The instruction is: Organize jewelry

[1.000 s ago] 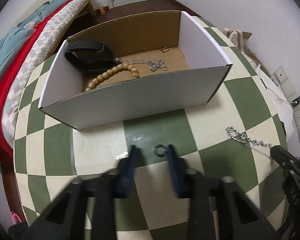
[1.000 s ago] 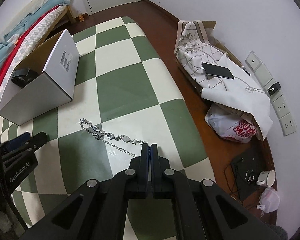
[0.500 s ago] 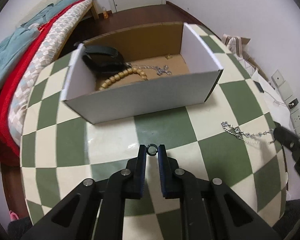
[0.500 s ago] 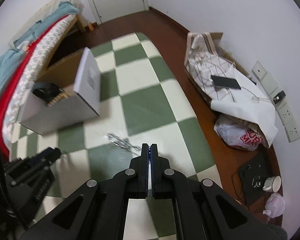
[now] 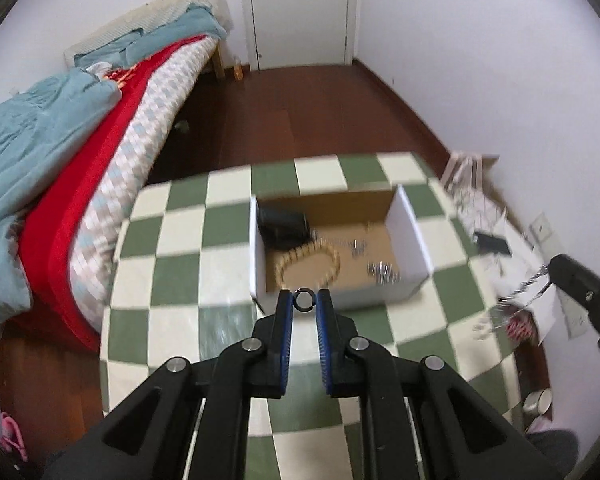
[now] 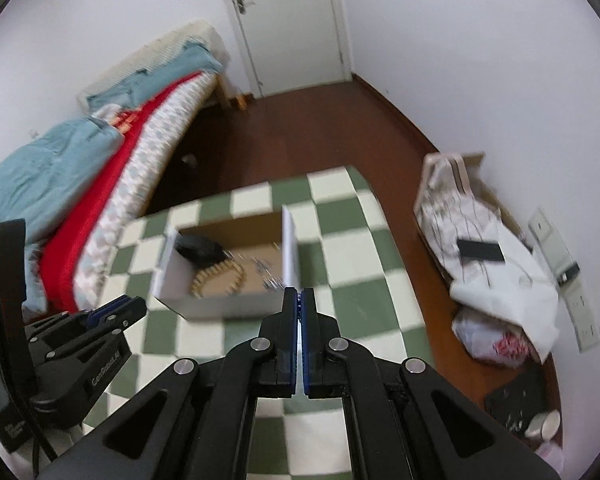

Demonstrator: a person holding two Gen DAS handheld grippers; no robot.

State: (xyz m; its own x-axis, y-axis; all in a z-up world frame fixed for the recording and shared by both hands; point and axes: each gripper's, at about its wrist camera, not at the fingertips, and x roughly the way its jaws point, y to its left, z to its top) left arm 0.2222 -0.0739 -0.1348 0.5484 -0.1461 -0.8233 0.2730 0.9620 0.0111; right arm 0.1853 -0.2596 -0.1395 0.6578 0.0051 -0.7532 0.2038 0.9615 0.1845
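My left gripper [image 5: 304, 300] is shut on a small dark ring [image 5: 303, 299], held high above the table, near the front wall of the open cardboard box [image 5: 416, 236]. The box holds a wooden bead bracelet [image 5: 309, 261], a black band [image 5: 282, 222] and silver chain pieces [image 5: 383, 271]. My right gripper [image 6: 299, 300] is shut; in the left wrist view it [image 5: 556, 270] holds a silver chain [image 5: 518, 298] that hangs blurred below it. The chain is hidden in the right wrist view. The box [image 6: 290, 240] lies ahead of the right gripper.
The green and cream checkered table [image 5: 180, 264] stands beside a bed with red and blue bedding [image 5: 60, 168]. A bag with a phone [image 6: 480, 250] and a plastic bag [image 6: 496, 344] lie on the floor to the right. A white door [image 5: 300, 12] is at the back.
Both grippers have risen well above the table. The left one closed on the ring and lifted it. The right one lifted the silver chain off the table.
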